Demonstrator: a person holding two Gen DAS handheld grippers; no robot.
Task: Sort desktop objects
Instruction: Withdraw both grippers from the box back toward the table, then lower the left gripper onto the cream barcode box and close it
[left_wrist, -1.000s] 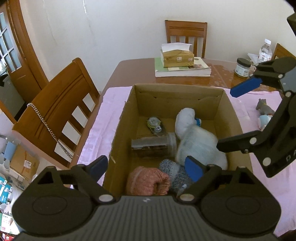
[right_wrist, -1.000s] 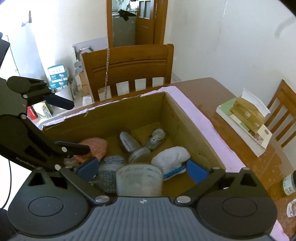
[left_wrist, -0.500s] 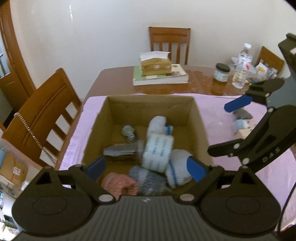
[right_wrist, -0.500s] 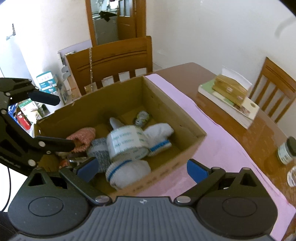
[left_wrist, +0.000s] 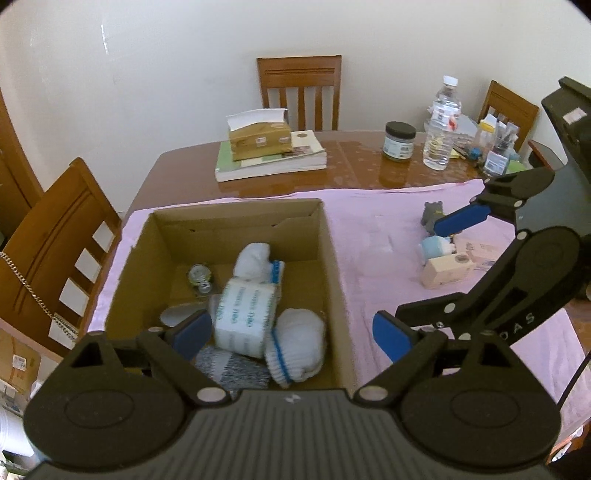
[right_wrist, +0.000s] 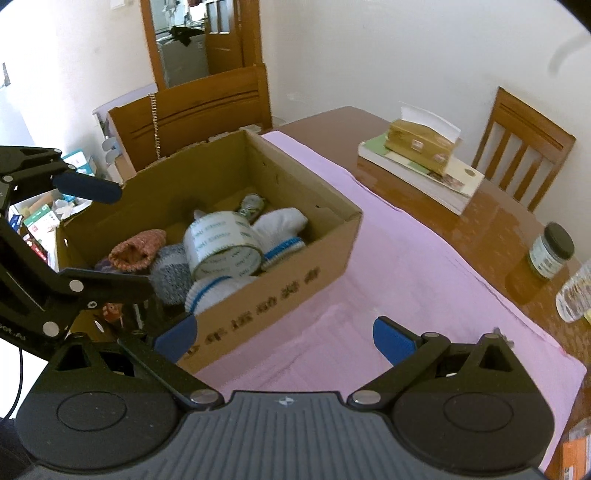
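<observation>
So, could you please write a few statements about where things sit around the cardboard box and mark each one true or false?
1. The roll of clear printed tape lies inside the brown cardboard box. True.
2. The dark-lidded glass jar stands on the pink cloth. False: it stands on bare wooden table.
3. The tan tissue box rests on a stack of books. True.
4. The right gripper holds a sock. False: it is open and empty.

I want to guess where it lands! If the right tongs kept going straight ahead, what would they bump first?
Probably the pink cloth beside the cardboard box; nothing else shows between the open right tongs.
</observation>
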